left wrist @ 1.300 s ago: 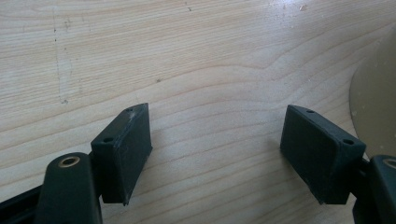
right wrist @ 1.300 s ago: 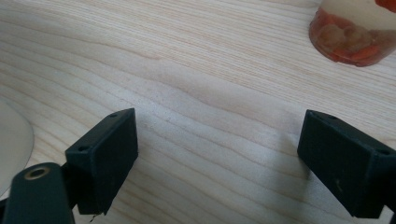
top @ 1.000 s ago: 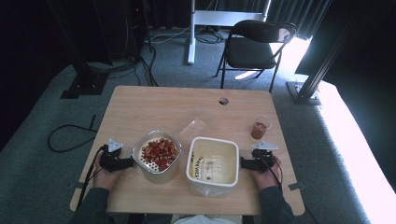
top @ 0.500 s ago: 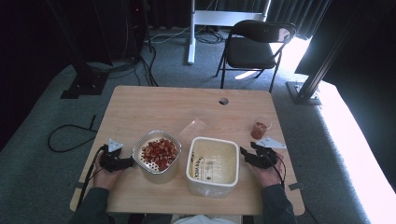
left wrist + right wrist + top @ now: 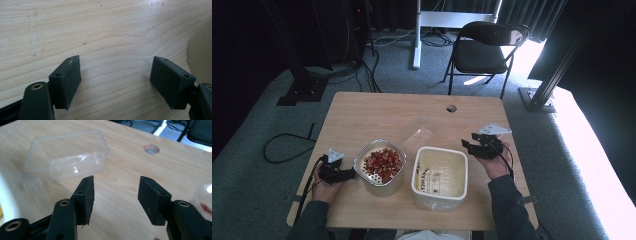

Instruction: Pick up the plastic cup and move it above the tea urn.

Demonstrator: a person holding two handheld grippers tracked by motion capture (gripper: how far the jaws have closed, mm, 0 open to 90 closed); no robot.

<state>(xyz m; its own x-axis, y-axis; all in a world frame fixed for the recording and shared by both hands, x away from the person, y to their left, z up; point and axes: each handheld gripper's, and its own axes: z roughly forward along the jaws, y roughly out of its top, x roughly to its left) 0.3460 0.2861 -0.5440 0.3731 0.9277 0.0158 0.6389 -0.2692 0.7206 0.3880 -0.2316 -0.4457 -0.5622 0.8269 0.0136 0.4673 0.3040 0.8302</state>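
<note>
Clear box (image 5: 67, 152): empty and upright on the bench (image 5: 377, 110), upper left of the right gripper view; in the high view it sits mid-frame (image 5: 421, 136), above the gap between bowl and white tub.
Right gripper (image 5: 115, 188): released, nothing grasped. Its jaws have just been closing and stand partly apart, with bare bench between them. The box lies beyond the left jaw, not touched. In the high view the gripper (image 5: 469, 141) is right of centre, above the white tub's upper right corner.
Left gripper (image 5: 115, 67): released, jaws wide, plain bench between them. In the high view it (image 5: 348, 175) rests just beside the bowl's left side, lower left.
Bowl (image 5: 358, 161): steel, lower centre-left, holding a heap of red pieces (image 5: 383, 162).
White tub (image 5: 414, 177): lower centre, just right of the bowl. No red pieces show inside.
Cup (image 5: 204, 195): clear with a red trace, right edge of the right gripper view, apart from the jaws.
Work done: judged to be very little. All red pieces are in the bowl, both containers look unfilled, and neither gripper grasps anything.
Work left: judged to be nearly all. The right gripper appears aimed towards the clear box and has yet to reach and grasp it. Any handling of the bowl's contents is not yet begun.
Risk noted: the box looks thin and light, so it may slide or buckle under a hard pinch.
</note>
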